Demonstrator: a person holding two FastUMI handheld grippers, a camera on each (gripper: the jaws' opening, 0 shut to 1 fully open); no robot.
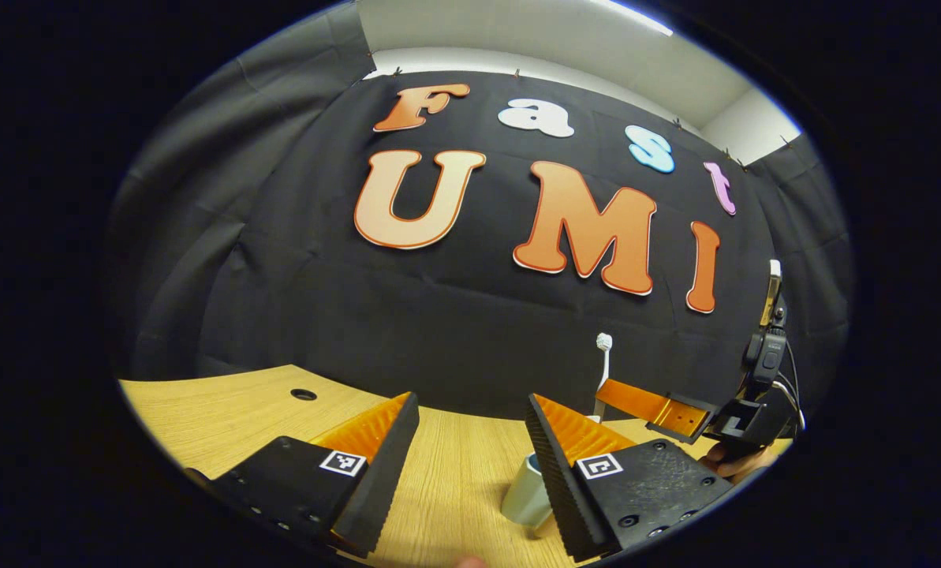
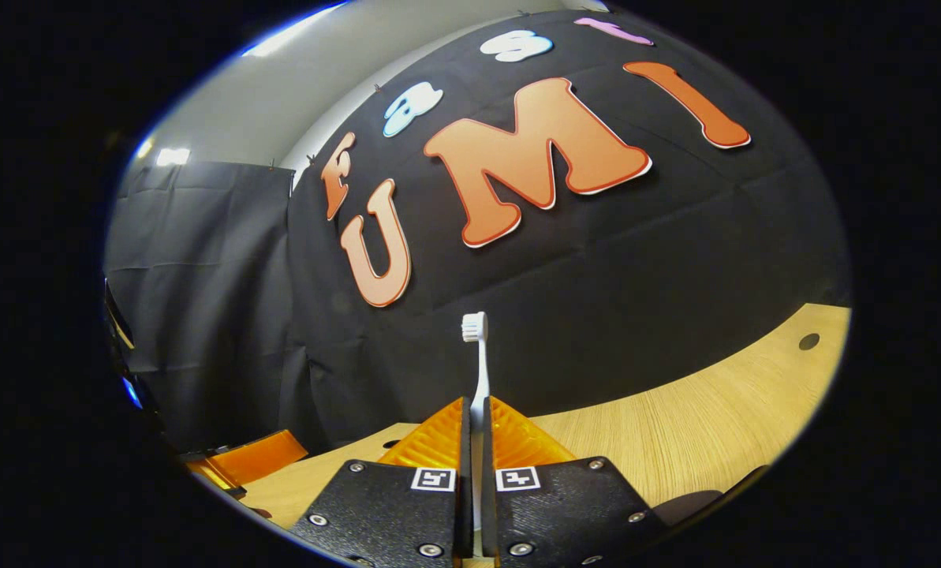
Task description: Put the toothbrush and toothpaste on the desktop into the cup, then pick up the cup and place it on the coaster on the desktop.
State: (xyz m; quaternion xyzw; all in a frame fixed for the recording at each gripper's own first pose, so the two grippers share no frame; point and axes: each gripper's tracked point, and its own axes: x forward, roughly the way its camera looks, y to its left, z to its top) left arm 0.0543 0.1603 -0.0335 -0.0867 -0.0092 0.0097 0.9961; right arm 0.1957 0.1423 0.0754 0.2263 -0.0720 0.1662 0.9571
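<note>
Right gripper [image 2: 478,430] is clamped on the toothbrush [image 2: 479,371] — both fingers pressed flat against the lower handle, the shaft standing upright out past the fingertips with the bristle head on top. In the left gripper view the same toothbrush [image 1: 603,364] is seen held up beside the right gripper [image 1: 659,410], above the far side of the cup [image 1: 527,493].

Left gripper [image 1: 470,430] is spread wide with nothing between its fingers; the cup sits on the desktop [image 1: 202,410] just inside its right finger, partly hidden behind it.

Toothbrush is judged light, thin, stiff plastic and smooth — likely to pivot or slip if pinched near an end. The grip low on the handle is judged sound for a handle-first drop. Cup is judged light and tippable, so steadying it by the wall is advised. Toothpaste and coaster cannot be located.
</note>
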